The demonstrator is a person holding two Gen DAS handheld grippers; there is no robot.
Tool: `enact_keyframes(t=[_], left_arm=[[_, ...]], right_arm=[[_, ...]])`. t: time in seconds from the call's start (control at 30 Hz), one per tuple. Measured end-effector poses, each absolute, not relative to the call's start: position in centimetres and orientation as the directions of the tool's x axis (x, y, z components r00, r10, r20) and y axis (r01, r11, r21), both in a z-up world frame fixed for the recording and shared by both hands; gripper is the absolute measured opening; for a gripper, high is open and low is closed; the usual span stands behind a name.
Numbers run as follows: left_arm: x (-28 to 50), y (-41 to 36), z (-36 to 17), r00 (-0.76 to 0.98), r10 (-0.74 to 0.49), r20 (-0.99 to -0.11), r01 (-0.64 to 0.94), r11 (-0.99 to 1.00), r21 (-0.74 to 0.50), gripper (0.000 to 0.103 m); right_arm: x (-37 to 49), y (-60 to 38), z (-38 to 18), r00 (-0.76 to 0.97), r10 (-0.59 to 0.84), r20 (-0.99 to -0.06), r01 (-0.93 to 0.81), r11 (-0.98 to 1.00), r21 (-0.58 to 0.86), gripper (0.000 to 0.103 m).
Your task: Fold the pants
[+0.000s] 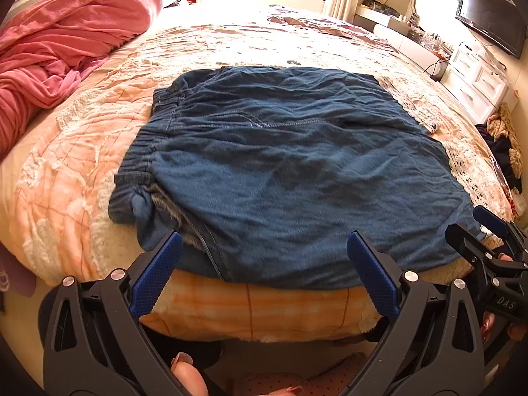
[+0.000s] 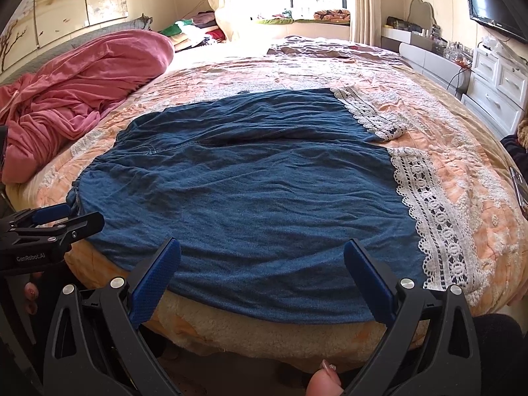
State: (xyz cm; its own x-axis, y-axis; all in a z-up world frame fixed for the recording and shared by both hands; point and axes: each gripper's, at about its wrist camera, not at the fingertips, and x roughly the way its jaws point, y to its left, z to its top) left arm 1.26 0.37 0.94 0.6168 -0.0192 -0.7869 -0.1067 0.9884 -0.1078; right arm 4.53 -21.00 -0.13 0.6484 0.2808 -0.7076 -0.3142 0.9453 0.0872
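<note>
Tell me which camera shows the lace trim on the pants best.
The right wrist view. There the lace runs in full along the right edge of the pants, on both legs, with the pattern sharp. The left wrist view shows only a thin strip of it at the far right, squeezed by the fisheye.

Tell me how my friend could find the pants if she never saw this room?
Look at the big bed with the peach quilt, on the edge closest to the cameras. The pants lie spread flat there, dark blue denim. White lace trim edges the leg ends, unlike the crumpled pink blanket lying to their left.
</note>
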Motion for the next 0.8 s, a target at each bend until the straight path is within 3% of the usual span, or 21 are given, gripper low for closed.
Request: enact_keyframes(t=[0.27,0.47,0.67,0.73,0.8], left_arm=[[4.3,4.6,2.7,0.628,-0.014,-0.778,-0.133,0.983,-0.126,0.094],[8.7,9.0,3.4,0.614,0.011,-0.789,-0.167,0.979,-0.117,0.094],[15.2,13.7,2.0,0.591,0.043,-0.806,-0.177,0.981,-0.078,0.094],[16.8,14.5,1.6,0.585,0.034,-0.81,-0.165,0.983,-0.078,0.089],[18.5,15.1,1.2,0.58,0.025,-0.814,-0.141,0.987,-0.07,0.07]], right_arm=[[8.3,-19.4,1.4,0.573,0.348,-0.742,-0.408,0.906,0.109,0.099],[14.4,-17.4,2.0,0.428,0.466,-0.774,-0.473,0.846,0.248,0.099],[19.6,-14.8,1.7,0.418,0.43,-0.8,-0.52,0.835,0.177,0.099],[21.2,-14.0,1.6,0.415,0.427,-0.803,-0.537,0.828,0.162,0.099],[22.5,-13.1,1.6,0.411,0.425,-0.807,-0.561,0.815,0.144,0.099]])
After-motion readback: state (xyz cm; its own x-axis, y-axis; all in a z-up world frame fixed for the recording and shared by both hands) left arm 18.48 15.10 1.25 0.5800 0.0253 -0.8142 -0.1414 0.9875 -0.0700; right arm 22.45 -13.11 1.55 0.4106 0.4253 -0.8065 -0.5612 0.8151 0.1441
